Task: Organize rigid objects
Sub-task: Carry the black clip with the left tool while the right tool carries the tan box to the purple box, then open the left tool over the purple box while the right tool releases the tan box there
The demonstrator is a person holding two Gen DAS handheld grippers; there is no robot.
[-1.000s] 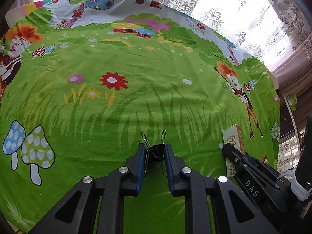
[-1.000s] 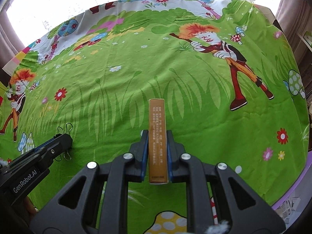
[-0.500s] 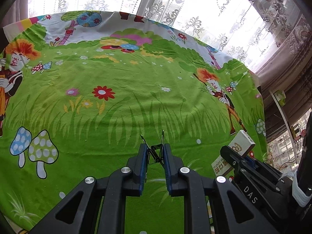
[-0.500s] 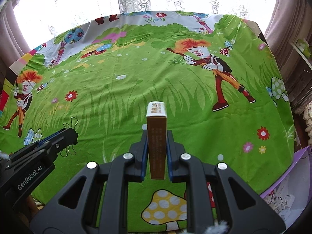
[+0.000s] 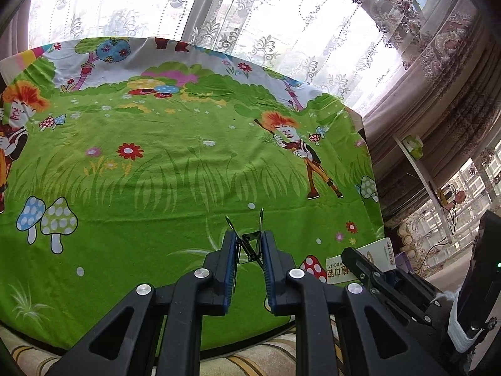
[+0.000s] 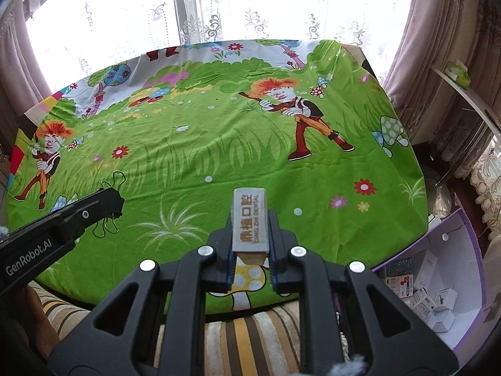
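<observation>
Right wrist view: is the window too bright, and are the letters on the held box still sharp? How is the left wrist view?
Right wrist view: window blown out white; print on the small box sharp. Left wrist view: curtains glare less, binder clip sharp, fisheye curves the green tablecloth.

Table (image 6: 219, 131): green cartoon cloth, whole top bare and open to passage. Obstacles: curtains (image 6: 438, 47) behind and right; purple box (image 6: 463, 250) of small cartons beside the right edge.
</observation>
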